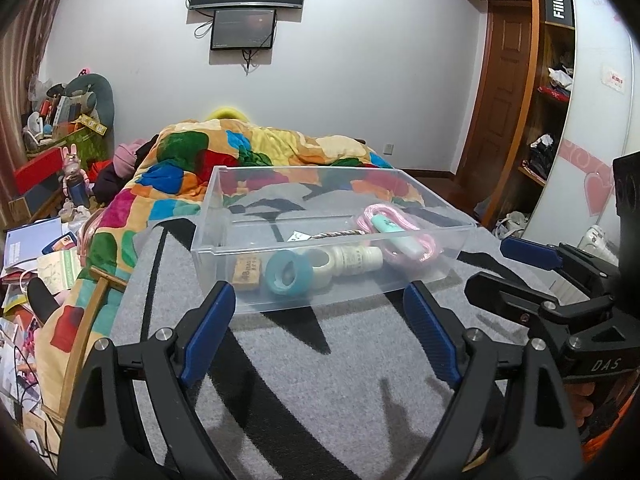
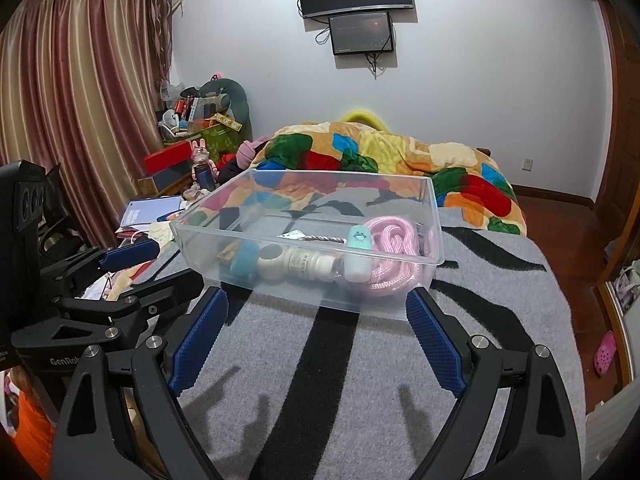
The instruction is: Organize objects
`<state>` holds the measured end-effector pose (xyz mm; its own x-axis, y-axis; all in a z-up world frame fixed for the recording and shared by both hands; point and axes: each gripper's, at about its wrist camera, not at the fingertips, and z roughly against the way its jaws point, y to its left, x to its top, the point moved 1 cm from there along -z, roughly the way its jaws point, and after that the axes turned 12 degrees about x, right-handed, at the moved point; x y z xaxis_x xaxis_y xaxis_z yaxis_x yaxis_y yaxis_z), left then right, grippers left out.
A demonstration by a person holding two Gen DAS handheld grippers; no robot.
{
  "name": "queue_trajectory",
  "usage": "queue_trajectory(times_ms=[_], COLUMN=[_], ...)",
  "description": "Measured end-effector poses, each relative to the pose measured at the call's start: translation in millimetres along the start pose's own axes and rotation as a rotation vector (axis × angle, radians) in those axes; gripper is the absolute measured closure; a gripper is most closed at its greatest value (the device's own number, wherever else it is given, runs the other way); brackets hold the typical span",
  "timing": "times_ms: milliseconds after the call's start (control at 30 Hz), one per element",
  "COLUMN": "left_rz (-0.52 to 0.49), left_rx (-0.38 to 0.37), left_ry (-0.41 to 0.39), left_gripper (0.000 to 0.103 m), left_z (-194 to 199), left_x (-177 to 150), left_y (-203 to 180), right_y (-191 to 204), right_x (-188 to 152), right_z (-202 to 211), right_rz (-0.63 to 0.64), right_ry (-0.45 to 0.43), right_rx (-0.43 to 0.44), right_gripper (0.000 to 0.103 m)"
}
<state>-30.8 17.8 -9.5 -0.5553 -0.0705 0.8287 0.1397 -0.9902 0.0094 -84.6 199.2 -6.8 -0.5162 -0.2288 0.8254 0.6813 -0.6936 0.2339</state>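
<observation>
Claws left (image 1: 320,312) and right (image 2: 316,320) gape apart, empty, before clear bin (image 1: 224,216) holding pink rope (image 2: 394,248).

Left hand-held gripper (image 1: 320,312) & right hand-held gripper (image 2: 316,320): black frames, 2 blue ribbed pads each, silver screws, "DAS" mark.

White bottle (image 1: 354,259) label unreadable; cork (image 2: 229,255) half-hidden.

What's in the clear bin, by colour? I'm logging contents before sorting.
In the clear bin:
Pink: 1, rope
Teal: 1, ring
White: 2, ring, bottle
Mint and white: 1, tube
Brown: 1, cork
Twisted cord: 1
Total: 7
</observation>
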Motion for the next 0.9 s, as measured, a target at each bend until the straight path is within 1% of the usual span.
queue_trajectory(times_ms=[467, 900], left_rz=[0.005, 0.005], left_rx=[-0.002, -0.003], left_ry=[0.000, 0.001], left_gripper=[0.014, 0.013], left_z=[0.7, 0.9], left_x=[0.7, 0.7], left_y=[2.4, 2.5], right_y=[2.5, 2.9], right_x=[0.5, 0.6], right_z=[1.3, 1.0], right_rz=[0.002, 0.001], right_ry=[-0.003, -0.001], right_rx=[0.000, 0.002], right_gripper=[0.014, 0.014])
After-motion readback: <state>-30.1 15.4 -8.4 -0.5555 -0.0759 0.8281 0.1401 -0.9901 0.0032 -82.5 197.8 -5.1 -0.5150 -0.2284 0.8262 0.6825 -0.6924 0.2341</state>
